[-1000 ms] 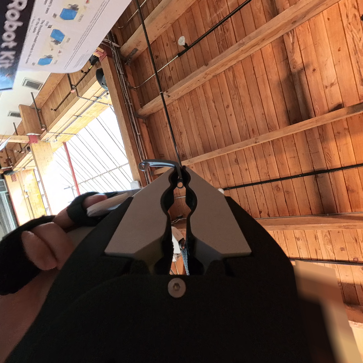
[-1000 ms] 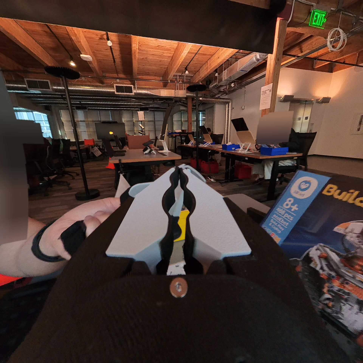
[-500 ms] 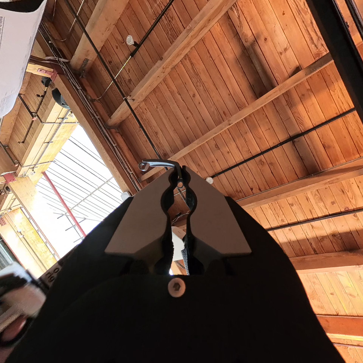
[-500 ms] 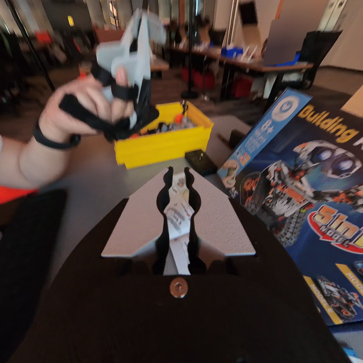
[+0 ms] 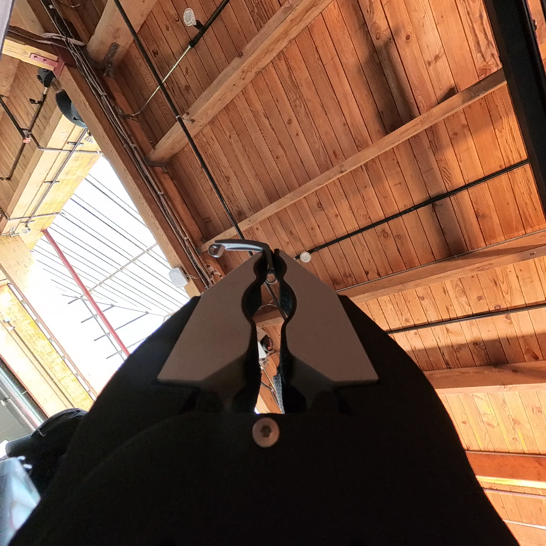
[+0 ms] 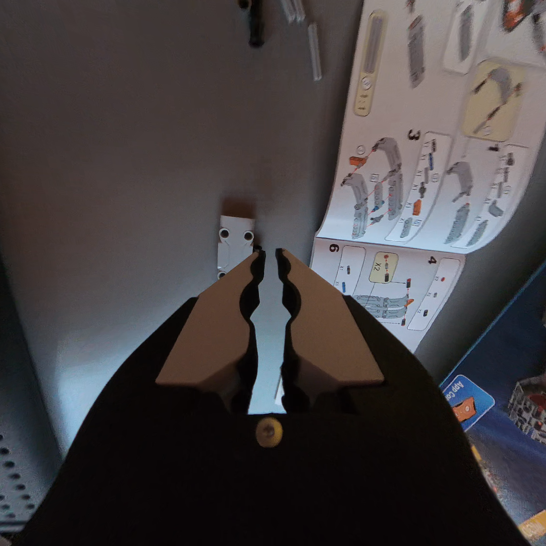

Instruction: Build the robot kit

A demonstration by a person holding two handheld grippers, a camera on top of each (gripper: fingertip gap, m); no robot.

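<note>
Left wrist view looks up at a wooden plank ceiling (image 5: 339,124) with beams and black conduits, a bright window (image 5: 97,266) at one side. The left tool (image 5: 270,257) is clamped on a small grey angled piece (image 5: 236,246): the short leg sits pinched between the tips, and the long arm, ending in a ring, juts out sideways past the left finger. Right wrist view looks down on a grey tabletop (image 6: 133,147). The right tool (image 6: 270,255) hangs with its fingers slightly apart and nothing between them, its left fingertip just over a white building piece with round holes (image 6: 235,240) lying flat near the middle of the tabletop. Just beside the tool, toward the right edge, lies an open instruction booklet (image 6: 428,183) with assembly drawings; a blue printed box (image 6: 502,413) sits at the near right corner. Toward the far edge lie a black pin (image 6: 255,26) and a clear rod (image 6: 314,50), both blurred. A perforated grey plate (image 6: 14,484) shows at the near left corner.
</note>
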